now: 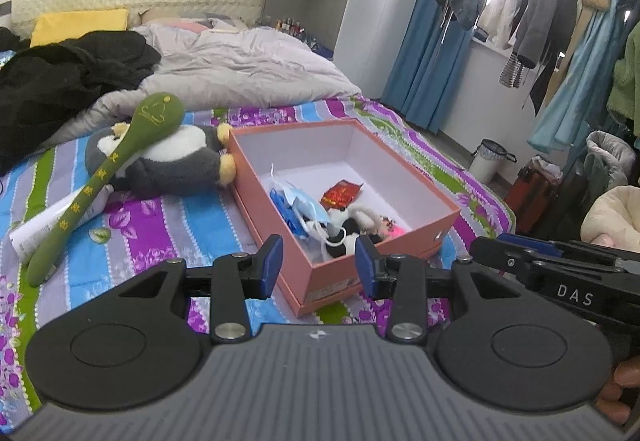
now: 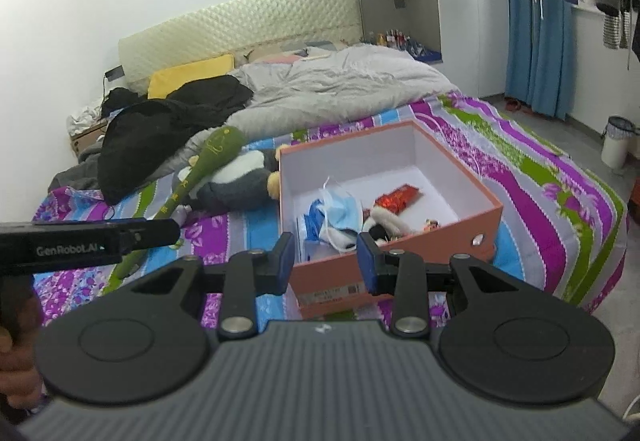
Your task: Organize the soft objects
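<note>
On the striped bed sheet (image 1: 160,225), at the left, the green plush spoon (image 1: 100,177) lies across the grey penguin toy (image 1: 176,165); both are outside the box. To the right, the orange box (image 1: 400,241) already holds masks and small toys. The left gripper (image 1: 318,265) and right gripper (image 2: 324,261) are released and empty.
</note>
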Motion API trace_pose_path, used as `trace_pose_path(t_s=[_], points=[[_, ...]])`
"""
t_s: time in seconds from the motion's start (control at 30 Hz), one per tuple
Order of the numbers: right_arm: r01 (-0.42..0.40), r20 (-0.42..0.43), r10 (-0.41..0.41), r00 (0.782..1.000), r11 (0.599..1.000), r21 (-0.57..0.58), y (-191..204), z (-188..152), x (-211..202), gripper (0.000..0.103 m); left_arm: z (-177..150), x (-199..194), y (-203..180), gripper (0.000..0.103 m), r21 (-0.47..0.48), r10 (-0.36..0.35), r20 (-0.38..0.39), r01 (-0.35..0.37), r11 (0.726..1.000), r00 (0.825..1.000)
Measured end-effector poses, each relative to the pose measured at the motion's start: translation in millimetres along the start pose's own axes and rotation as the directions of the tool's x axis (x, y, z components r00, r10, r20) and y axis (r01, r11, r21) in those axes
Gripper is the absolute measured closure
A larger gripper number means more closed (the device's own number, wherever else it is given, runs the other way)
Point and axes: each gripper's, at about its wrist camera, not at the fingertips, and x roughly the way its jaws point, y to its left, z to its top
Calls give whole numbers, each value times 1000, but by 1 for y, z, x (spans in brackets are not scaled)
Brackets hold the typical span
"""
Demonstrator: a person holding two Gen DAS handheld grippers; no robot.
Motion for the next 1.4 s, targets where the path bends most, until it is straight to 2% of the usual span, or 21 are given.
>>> trace_pose_path(t_s=[0.1,0.27,0.33,0.37,0.4,0.47,0.5,0.73,1.4], points=[[8,-2,-8,1000,1000,-7,-1,-3,-1,66,-5,1,-1,56,4,4,-8,-4,1000,1000],[38,-1,-38,999,999,10,-7,-3,0,66,-4,3,-1,48,-2,9,-6,-9,1000,1000],[52,0,-52,999,999,1,-8,-2,0,65,-3,4,1,34,-14,14,-3,-14,1000,1000],[57,3,-57,998,998,-5,-9,-1,0,51,-2,4,2,30,-21,17,-2,-17,1000,1000],[64,9,-64,998,998,-11,-9,-1,0,27,-1,4,3,24,-23,22,-2,-22,1000,1000],[75,33,-75,997,997,-15,-11,-1,-2,3,0,4,3,17,-16,35,5,-35,999,999],[77,38,-77,996,997,-14,-13,-1,-2,0,0,3,3,14,-13,41,7,-40,999,999],[98,24,-98,995,995,-6,-19,-2,2,0,-2,7,2,4,4,61,-6,-61,998,998],[85,13,-85,996,996,-13,-17,-7,6,0,-1,14,3,1,16,106,-47,-105,994,993]])
